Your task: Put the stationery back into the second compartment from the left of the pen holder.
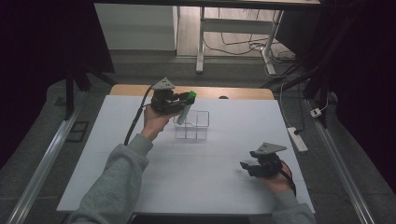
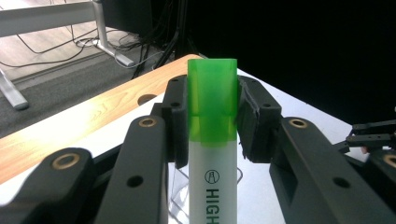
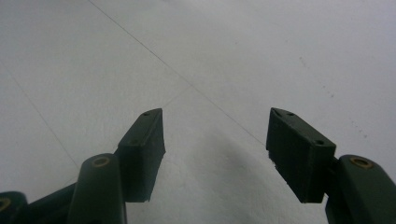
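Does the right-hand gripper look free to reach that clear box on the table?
Probably yes. The right gripper is open and empty, and bare table lies between it and the clear box. The left gripper holds a highlighter above the box.

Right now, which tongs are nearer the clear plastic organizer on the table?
Left. The left tongs hold a green-capped highlighter directly over the clear organizer, at its near-left corner. The right tongs sit open, well off toward the table's near right.

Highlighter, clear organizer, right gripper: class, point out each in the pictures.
highlighter (image 2: 212, 100), left gripper view, on its green cap.
clear organizer (image 1: 198, 132), high view, on its front wall.
right gripper (image 3: 215, 149), right gripper view, between its open jaws.
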Tool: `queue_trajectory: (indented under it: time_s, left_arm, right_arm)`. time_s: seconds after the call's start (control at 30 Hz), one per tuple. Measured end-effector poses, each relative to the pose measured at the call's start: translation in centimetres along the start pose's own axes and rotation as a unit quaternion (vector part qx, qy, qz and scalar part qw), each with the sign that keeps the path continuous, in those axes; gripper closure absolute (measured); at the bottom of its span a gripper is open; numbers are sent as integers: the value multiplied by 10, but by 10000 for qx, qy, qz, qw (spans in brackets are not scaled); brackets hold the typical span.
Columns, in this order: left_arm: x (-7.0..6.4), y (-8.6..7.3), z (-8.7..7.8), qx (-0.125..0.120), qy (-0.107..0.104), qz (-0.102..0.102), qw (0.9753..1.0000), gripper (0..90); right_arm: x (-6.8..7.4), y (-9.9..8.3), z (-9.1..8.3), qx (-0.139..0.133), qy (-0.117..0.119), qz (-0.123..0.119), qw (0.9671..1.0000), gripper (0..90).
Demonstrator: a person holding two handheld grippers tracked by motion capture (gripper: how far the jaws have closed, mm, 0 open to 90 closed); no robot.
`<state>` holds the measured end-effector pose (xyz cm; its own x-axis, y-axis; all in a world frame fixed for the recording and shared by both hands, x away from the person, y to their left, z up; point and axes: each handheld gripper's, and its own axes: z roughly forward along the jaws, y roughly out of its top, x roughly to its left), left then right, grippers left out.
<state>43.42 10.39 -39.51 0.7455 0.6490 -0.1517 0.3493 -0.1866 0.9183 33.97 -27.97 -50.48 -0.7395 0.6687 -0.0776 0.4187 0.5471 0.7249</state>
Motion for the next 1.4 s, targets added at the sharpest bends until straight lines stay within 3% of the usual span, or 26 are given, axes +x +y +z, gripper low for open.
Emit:
queue_trajectory:
  time_s: [0.2,0.53,1.2,1.4]
  left_arm:
    - [-2,5,11,-17,-14,59,10000,665]
    - [4,1,31,33,-30,-51,10000,664]
    - [20,-6,52,29,101,-94,9999,663]
    - [22,-9,50,177,156,-60,9997,647]
  right_arm:
    - [0,0,0,3,-12,2,10000,368]
    - [0,0,0,-8,-26,-12,10000,368]
    - [0,-1,2,48,-17,-22,10000,368]
    - [0,-1,3,88,1,-20,10000,367]
